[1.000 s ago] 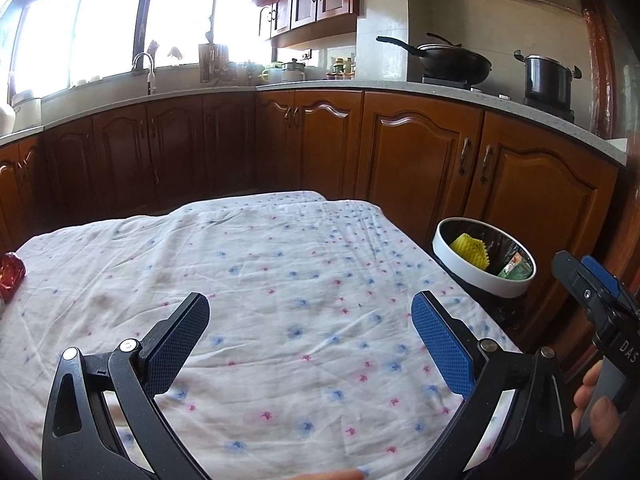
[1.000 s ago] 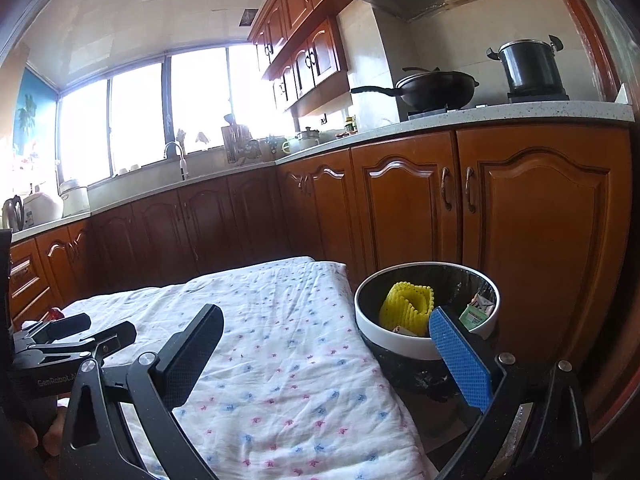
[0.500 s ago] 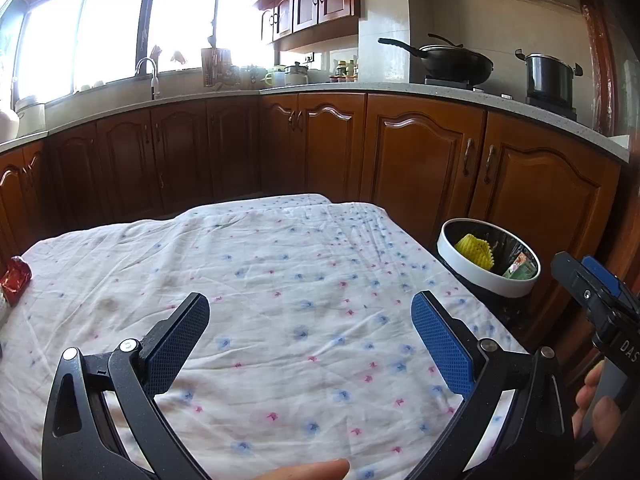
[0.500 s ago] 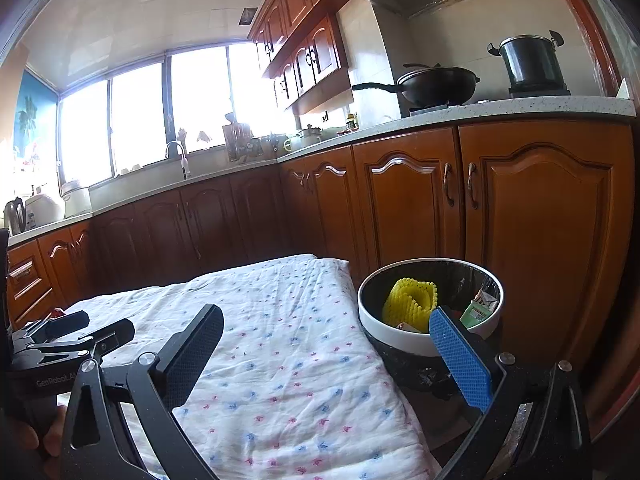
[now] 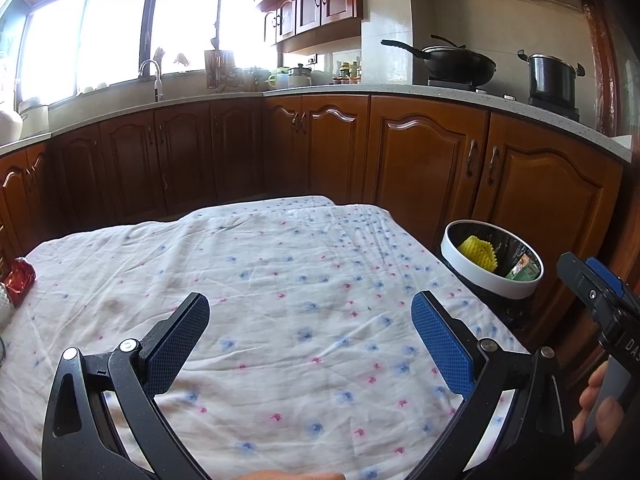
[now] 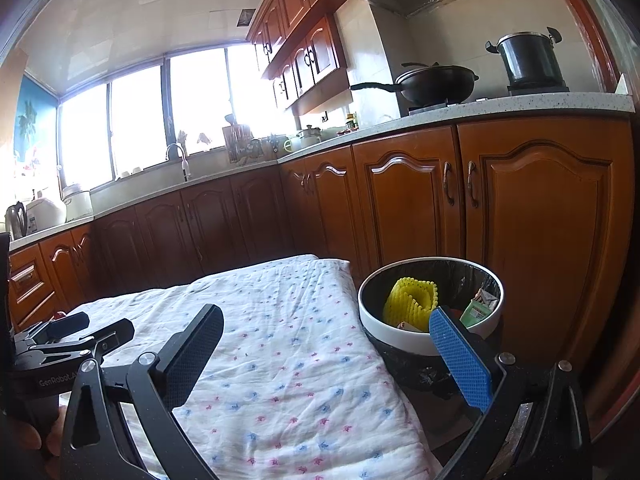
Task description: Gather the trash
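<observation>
Plenty of bare floral tablecloth (image 5: 304, 280) to move over — only a red wrapper (image 5: 18, 280) sits at its far left edge. The trash bin (image 6: 404, 338) stands just beside the table's right edge, mouth uncovered — yellow foam net (image 6: 412, 300) inside.

Left wrist view: sits low over the near edge of the table (image 5: 280, 280), facing 12 o'clock across the cloth to the cabinets (image 5: 424, 168); bin (image 5: 492, 284) at 2 o'clock, off the table's right edge.

Right wrist view: sits at the table's (image 6: 288, 360) near right corner, facing 12 o'clock, closer to the bin (image 6: 400, 334) at 1 o'clock.

Shared: table, bin, cabinets (image 6: 404, 204), wok (image 5: 456, 62) (image 6: 434, 84), pot (image 5: 552, 76) (image 6: 528, 58), sink tap (image 5: 154, 78) (image 6: 180, 160). Each view catches the other hand-held gripper at its edge.
</observation>
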`<state>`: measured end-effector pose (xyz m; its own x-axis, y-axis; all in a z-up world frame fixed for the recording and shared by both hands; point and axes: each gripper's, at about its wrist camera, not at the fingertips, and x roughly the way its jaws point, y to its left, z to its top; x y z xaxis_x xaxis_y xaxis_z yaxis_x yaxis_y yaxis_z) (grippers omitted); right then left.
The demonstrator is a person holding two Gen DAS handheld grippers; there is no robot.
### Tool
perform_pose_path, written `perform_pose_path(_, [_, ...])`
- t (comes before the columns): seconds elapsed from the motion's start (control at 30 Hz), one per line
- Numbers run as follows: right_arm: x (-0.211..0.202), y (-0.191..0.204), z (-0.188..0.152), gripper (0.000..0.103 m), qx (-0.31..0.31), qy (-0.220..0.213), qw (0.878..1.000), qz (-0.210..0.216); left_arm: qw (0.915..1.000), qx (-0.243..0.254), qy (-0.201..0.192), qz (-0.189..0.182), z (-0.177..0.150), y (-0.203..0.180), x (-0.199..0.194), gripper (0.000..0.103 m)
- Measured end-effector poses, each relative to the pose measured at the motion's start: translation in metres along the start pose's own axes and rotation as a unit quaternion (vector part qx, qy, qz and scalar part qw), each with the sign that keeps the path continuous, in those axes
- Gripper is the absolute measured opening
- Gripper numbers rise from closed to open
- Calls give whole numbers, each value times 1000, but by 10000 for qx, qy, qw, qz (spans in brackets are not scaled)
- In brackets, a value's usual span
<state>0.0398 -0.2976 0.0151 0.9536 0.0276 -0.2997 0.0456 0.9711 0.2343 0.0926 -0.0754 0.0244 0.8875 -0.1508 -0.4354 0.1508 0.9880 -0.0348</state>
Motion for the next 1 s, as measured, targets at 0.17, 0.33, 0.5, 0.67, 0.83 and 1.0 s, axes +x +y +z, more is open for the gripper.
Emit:
perform_pose_path(0.17, [-1,0,0,103,10,-2,10000,4,10000,16,-21,31,0,1,0,103])
perform_pose_path(0.33, [0,-1,0,103,4,0,10000,4,10000,55,-37,5,0,1,-1,103])
perform_pose_path(0.5, [-2,0,0,103,0,0,10000,3,10000,63,-42,-12,0,0,-2,103])
perform_pose_path(0.67, [-2,0,0,103,1,0,10000,3,10000,66,-47,-17,0,0,-2,103])
perform_pose_path(0.83, [-2,2,0,103,8,9,10000,9,10000,78,-34,-32,1,-1,-2,103])
perform_pose_path(1.0, [-2,3,0,103,2,4,10000,5,10000,82,-33,-43,2,0,-2,103])
